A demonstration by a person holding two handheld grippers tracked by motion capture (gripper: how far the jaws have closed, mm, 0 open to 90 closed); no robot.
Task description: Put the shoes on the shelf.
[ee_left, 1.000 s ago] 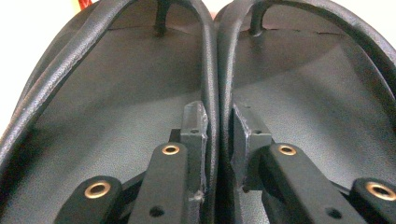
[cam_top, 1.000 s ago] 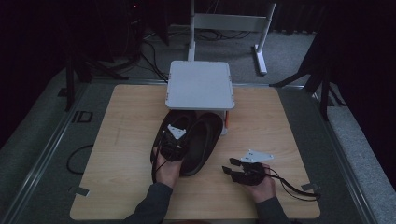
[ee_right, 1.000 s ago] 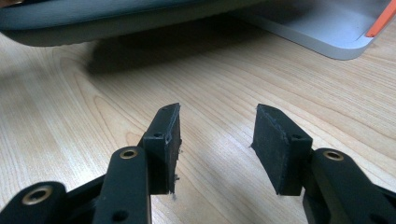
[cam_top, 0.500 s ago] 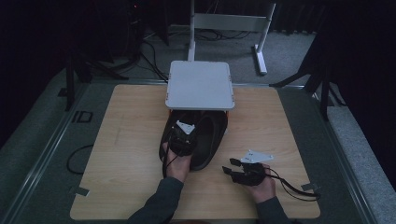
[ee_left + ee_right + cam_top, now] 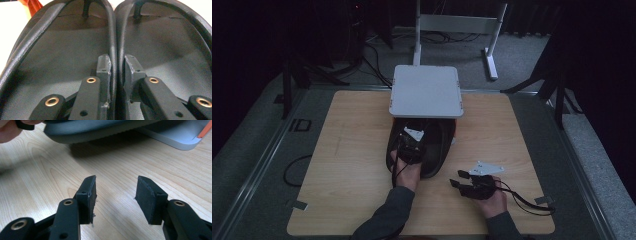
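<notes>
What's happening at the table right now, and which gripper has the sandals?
The left gripper is clamped on the two touching inner edges of a pair of black sandals, holding them together at the foot of the white box. The right gripper rests open over the wooden table, holding nothing.

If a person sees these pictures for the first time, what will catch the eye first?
First, the pair of black flip-flops at the middle of the wooden table, with the left gripper pinching their two inner straps together. Behind them stands a white box, partly over their front ends. At the near right the right gripper rests open above bare wood.
</notes>
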